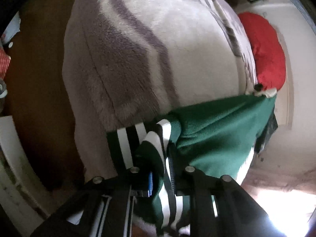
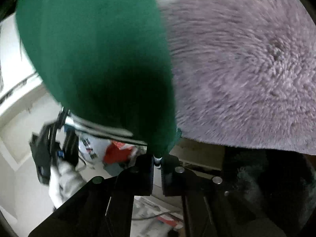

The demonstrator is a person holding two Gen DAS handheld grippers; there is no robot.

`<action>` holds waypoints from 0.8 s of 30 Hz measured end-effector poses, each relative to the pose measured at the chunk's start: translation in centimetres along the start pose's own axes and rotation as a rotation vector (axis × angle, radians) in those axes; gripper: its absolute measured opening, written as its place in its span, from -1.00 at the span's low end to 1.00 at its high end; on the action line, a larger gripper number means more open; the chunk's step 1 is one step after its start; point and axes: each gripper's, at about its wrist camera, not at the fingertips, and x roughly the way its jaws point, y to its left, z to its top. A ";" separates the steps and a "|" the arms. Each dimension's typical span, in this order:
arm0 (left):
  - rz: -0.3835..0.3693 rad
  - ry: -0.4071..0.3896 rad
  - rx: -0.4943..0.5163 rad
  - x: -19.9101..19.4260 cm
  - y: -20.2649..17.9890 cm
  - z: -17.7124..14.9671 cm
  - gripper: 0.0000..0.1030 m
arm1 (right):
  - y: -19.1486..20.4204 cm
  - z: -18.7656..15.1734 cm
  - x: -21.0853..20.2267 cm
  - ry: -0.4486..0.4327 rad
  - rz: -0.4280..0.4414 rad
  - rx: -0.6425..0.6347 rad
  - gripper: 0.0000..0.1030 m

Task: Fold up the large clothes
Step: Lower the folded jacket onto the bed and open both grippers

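— Green fleece: where is the garment (image 1: 217, 130)?

— It hangs stretched between both claws above a bed with a fluffy grey-and-white blanket (image 1: 138, 45).

— And the left claw (image 1: 164, 169)?

— Clamped on the black-and-white striped cuff (image 1: 158, 138).

— The right claw (image 2: 157, 161)?

— Pinched nearly shut on a striped corner of the same green garment. A red cushion (image 1: 264, 55) lies beyond the blanket.

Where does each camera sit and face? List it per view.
Left wrist: on the left hand-held gripper, angled down at the blanket; fingers clamp the green garment.
Right wrist: on the right hand-held gripper, angled down; fingers pinch the garment's corner.
Shared: garment, blanket, and the left hand-held gripper.
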 end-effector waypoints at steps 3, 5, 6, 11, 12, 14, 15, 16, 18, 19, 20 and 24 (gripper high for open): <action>0.108 0.009 0.133 -3.2 -3.5 -1.5 -0.53 | -0.1 0.6 -2.5 0.076 -0.002 0.026 -0.49; 0.102 0.013 0.198 -5.4 -6.1 -2.3 -0.27 | -0.2 0.6 -5.9 0.073 0.010 0.021 -0.01; 0.097 0.016 0.223 -5.9 -7.3 -2.4 -0.04 | -0.3 0.6 -8.1 0.049 0.026 0.017 0.28; 0.038 0.010 0.429 -5.3 -17.9 0.1 0.11 | -1.1 2.7 -18.3 -0.114 0.054 0.022 0.33; 0.022 0.008 0.472 -4.6 -19.9 0.8 0.11 | -1.5 3.5 -20.0 -0.141 0.059 0.031 0.33; -0.017 0.018 0.569 -1.9 -25.6 2.9 0.11 | -1.7 5.9 -23.7 -0.209 0.096 0.058 0.33; -0.033 0.025 0.598 -0.5 -27.8 3.7 0.10 | -1.5 7.0 -24.9 -0.239 0.099 0.067 0.33; -0.067 0.031 0.636 1.4 -30.6 4.7 0.10 | -1.4 7.7 -25.9 -0.263 0.096 0.070 0.33; -0.113 0.049 0.706 5.6 -35.4 6.5 0.10 | -0.5 9.9 -28.0 -0.337 0.090 0.085 0.33; -0.128 0.068 0.740 8.0 -37.6 7.3 0.10 | -0.5 10.8 -28.9 -0.361 0.089 0.100 0.33; -0.127 0.082 0.768 10.6 -39.5 8.3 0.10 | -0.2 12.2 -29.7 -0.387 0.097 0.127 0.33; -0.001 0.083 0.859 19.3 -43.5 11.9 -0.55 | 1.6 15.7 -30.3 -0.468 0.114 0.215 0.33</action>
